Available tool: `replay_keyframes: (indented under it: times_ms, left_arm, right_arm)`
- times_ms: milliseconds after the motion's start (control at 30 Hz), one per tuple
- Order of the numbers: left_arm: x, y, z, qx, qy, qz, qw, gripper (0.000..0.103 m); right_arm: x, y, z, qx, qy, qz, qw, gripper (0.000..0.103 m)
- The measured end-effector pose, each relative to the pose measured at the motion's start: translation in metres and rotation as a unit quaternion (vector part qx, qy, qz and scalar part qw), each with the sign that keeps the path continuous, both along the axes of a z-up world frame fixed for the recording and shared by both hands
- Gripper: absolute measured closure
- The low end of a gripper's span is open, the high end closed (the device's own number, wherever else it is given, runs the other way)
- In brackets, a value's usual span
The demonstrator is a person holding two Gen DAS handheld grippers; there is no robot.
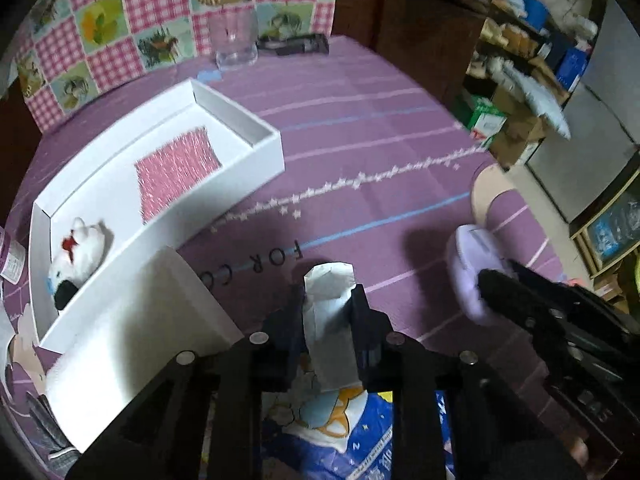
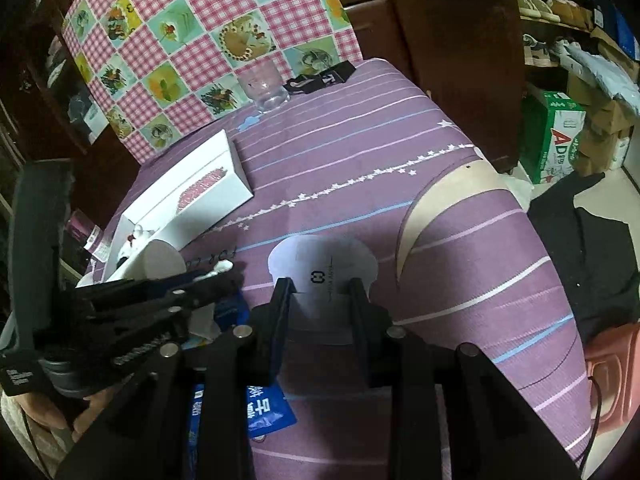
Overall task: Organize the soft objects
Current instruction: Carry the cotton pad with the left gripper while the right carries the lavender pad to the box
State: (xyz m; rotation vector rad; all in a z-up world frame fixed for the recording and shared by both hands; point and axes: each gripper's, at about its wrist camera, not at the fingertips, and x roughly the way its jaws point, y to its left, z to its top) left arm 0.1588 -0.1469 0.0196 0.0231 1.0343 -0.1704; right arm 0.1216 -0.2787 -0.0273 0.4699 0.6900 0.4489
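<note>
While the left gripper (image 1: pixel 328 300) has its jaws clamped on a thin white paper packet (image 1: pixel 329 280), the right gripper (image 2: pixel 320 292) is closed on a pale lilac pouch (image 2: pixel 322 268), and both soft things hang above the purple striped tablecloth (image 1: pixel 380 140).

From the left wrist view the white box (image 1: pixel 256 120) lies towards ten o'clock, with a white plush cat (image 1: pixel 78 248) at its near end and a pink glittery square (image 1: pixel 176 172) in the middle; the box lid (image 1: pixel 132 332) rests tilted over the near corner. The lilac pouch sits at about three o'clock in that view.

The likeliest trouble is the packet. It is pinched well below its top edge (the jaws look narrow against it), so it could flop or slide out on the way to the box. The tilted lid partly covers the near end, and a low approach might catch it and nudge the box or the cat. Both grippers are near each other, so heading for the box together risks a collision. A clear glass (image 1: pixel 236 44) at twelve o'clock stands well apart and seems safe.
</note>
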Motion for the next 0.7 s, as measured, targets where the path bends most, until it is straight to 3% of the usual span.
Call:
replay_keyframes:
  times_ms: [200, 400, 500, 700]
  left_arm:
    - [-0.006, 0.011, 0.022, -0.023, -0.031, -0.010, 0.9992, 0.082]
    - [-0.011, 0.036, 0.041, -0.054, -0.049, -0.009, 0.9973, 0.082]
    - [-0.014, 0.055, 0.055, -0.062, -0.068, 0.009, 0.9958, 0.082]
    - [-0.016, 0.115, 0.075, -0.074, -0.113, 0.083, 0.9875, 0.082]
  right_arm:
    - [0.000, 0.009, 0.002, 0.024, -0.008, 0.042, 0.999, 0.073]
    - [-0.002, 0.002, 0.027, 0.013, -0.007, 0.025, 1.000, 0.073]
    - [0.004, 0.001, 0.053, 0.023, -0.003, 0.037, 0.999, 0.073]
    - [0.018, 0.034, 0.101, -0.011, -0.029, 0.057, 0.998, 0.073]
